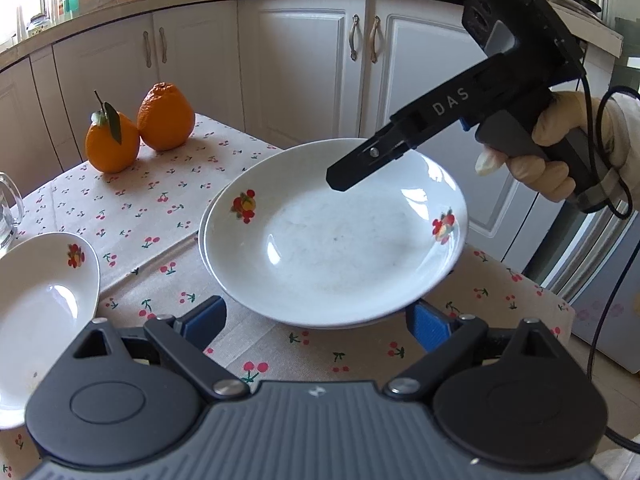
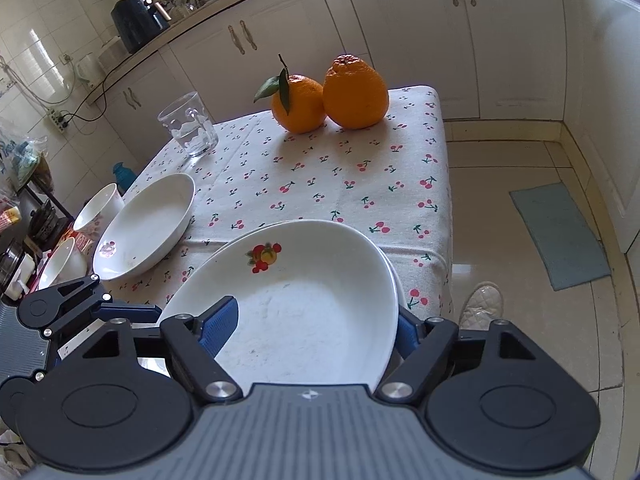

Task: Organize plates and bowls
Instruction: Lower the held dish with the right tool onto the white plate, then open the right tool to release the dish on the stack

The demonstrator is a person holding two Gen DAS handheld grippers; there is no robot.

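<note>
Centre frame, a fruit-patterned plate [image 2: 304, 304] sits stacked on another on the cherry-cloth worktop [image 2: 320, 176]; the right gripper [image 2: 312, 332] straddles its rim, fingers apart (not pressing); the left gripper [image 1: 316, 320] gapes nearby.

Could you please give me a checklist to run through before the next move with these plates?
1. Top white fruit-print plate sits nested on the plain white plate beneath: ok.
2. Right gripper open, plate rim between its fingers, pads not pressing: ok.
3. Left gripper open and empty: ok.
4. Other white shallow plate added to the stack: not ok, it lies apart on the cherry-print tablecloth.
5. Two oranges and clear drinking glass stand away from the stack: ok.
6. Stack safely inside the table edge: cannot tell.
</note>
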